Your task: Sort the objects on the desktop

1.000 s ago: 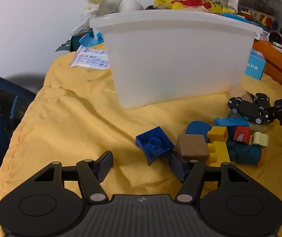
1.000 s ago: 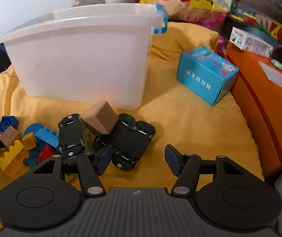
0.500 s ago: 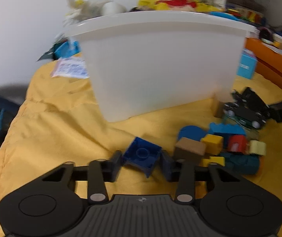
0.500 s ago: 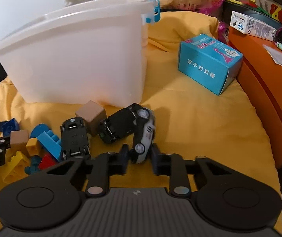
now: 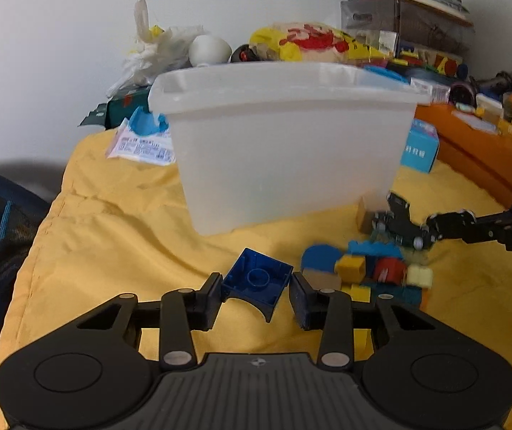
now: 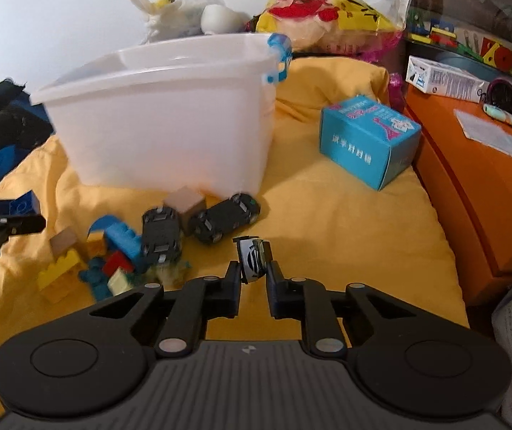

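The left gripper [image 5: 256, 295] is clamping a dark blue square block [image 5: 257, 281], which is showing its hollow underside with a round socket and a curved notch at its near edge; the block is sitting just in front of the white plastic tub [image 5: 284, 143]. The right gripper [image 6: 253, 279] is pinching a small black-and-white toy car [image 6: 252, 258] on its side, in front of the tub's right corner. Two more black toy cars [image 6: 225, 218] and a tan cube [image 6: 185, 203] are lying close against the tub's front wall, beside a heap of coloured bricks [image 6: 112, 258]. What is lying inside the tub cannot be told. A teal box [image 6: 367, 143] is resting right of the tub on the yellow cloth [image 6: 327, 222].
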`<state>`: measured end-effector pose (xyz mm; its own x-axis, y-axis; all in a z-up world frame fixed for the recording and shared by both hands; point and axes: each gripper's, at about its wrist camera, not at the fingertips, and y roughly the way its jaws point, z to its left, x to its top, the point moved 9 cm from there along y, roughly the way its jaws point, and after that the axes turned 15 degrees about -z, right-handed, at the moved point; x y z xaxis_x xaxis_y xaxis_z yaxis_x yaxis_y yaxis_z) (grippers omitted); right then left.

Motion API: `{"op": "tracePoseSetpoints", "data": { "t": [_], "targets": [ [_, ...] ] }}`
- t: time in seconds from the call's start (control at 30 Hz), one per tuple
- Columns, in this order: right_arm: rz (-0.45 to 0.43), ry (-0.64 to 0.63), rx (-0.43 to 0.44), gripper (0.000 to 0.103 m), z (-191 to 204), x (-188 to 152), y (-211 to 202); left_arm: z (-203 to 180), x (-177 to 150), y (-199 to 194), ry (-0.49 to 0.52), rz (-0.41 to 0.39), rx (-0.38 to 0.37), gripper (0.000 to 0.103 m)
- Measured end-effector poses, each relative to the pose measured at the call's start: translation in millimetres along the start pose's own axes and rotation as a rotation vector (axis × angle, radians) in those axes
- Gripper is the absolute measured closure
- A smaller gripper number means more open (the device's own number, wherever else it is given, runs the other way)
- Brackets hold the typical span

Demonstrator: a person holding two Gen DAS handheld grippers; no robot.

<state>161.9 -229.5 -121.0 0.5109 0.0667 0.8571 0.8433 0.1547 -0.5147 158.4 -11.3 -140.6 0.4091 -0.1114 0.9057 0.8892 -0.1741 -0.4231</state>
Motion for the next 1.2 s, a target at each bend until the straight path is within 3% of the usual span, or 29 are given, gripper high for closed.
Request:
{"op": "tracePoseSetpoints", "data": {
  "t": [0.07, 0.1, 0.17, 0.33, 0.4, 0.53, 0.77, 1.0, 1.2],
  "targets": [
    [0.016, -0.034, -0.024, 0.082, 0, -9, 3, 0, -9, -2, -0.007, 0.019, 0.008, 0.059],
    [0.034, -0.029, -0.035, 0.058, -2, -13, 5, 0, -13, -3, -0.015, 0.030, 0.010, 0.059],
    [0.035, -0.003, -0.052, 0.032, -5, -15, 9, 1, -18, -6, -0.030, 0.037, 0.016, 0.059],
    [0.022, 0.007, -0.061, 0.036, -10, -11, 23, 3, -25, -12, -0.035, 0.050, 0.023, 0.059],
    [0.044, 0.038, -0.040, 0.069, -12, -12, 29, 3, -26, -12, -0.038, 0.052, 0.025, 0.059],
    [0.035, 0.030, -0.024, 0.070, -11, -10, 27, 2, -23, -12, -0.052, 0.048, 0.027, 0.059],
    [-0.095, 0.025, 0.027, 0.070, -3, 24, -20, 7, 18, -33, -0.109, -0.023, 0.040, 0.059],
    [-0.229, 0.015, 0.100, 0.070, 16, 105, -39, 20, 85, -32, -0.113, -0.070, 0.053, 0.059],
    [-0.178, 0.073, 0.146, 0.070, 28, 166, 1, 32, 146, 3, -0.124, -0.095, 0.059, 0.059]
  ]
}}
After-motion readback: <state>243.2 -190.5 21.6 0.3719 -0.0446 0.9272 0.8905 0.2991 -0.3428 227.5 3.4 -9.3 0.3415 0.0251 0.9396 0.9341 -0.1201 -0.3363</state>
